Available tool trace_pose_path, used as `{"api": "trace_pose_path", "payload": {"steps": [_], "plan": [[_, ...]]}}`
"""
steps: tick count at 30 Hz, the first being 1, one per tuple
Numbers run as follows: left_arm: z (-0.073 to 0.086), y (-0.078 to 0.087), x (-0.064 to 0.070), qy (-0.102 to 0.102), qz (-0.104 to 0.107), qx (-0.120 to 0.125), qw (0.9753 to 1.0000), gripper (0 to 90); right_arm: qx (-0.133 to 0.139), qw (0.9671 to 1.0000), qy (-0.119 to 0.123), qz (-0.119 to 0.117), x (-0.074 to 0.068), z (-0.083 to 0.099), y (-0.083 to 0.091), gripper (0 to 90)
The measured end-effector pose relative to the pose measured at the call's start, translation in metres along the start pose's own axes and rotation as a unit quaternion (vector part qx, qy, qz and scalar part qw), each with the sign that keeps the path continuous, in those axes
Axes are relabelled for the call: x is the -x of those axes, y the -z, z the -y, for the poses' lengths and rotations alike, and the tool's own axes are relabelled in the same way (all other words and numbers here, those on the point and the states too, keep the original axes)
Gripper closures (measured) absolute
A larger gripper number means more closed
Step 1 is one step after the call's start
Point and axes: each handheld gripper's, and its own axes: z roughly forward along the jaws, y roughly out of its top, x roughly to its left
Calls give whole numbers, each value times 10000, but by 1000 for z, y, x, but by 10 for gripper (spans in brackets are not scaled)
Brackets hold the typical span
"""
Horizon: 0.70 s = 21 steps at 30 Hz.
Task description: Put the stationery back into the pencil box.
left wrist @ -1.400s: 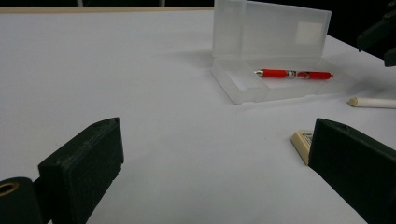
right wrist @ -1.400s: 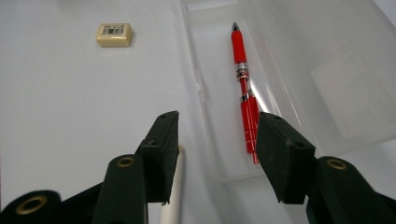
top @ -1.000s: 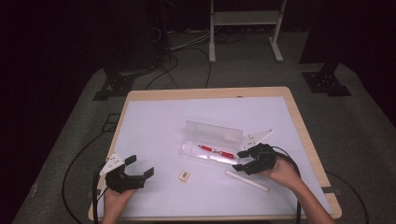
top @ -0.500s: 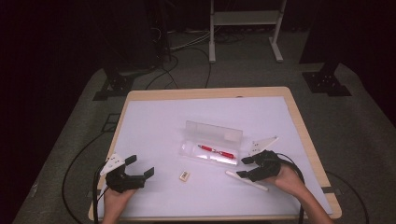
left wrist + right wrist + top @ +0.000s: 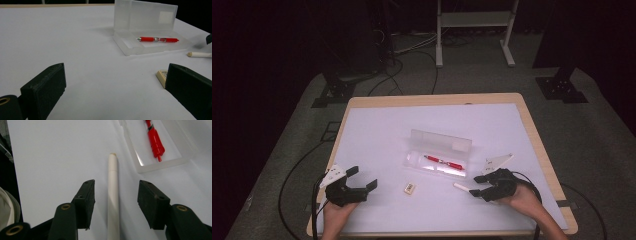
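A slim white plastic pen (image 5: 113,195) is lying on the white table (image 5: 377,140), just beside the clear plastic pencil case (image 5: 439,156) that is holding a red pen (image 5: 443,161). The right gripper (image 5: 115,195) is straddling the white pen with jaws apart, not touching it; the pen's long axis is running straight ahead between them. The left gripper (image 5: 353,184) is resting well apart, jaws spread and holding nothing, near a small cream eraser (image 5: 409,188).

Frosted plastic case (image 5: 147,30); matt white pen (image 5: 113,195).
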Motion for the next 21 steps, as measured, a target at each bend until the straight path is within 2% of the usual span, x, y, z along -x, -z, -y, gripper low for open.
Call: {"api": "trace_pose_path", "payload": {"steps": [21], "plan": [[0, 1, 0, 1, -4, 12, 10000, 28, -47, 10000, -42, -12, -6, 13, -8, 662]]}}
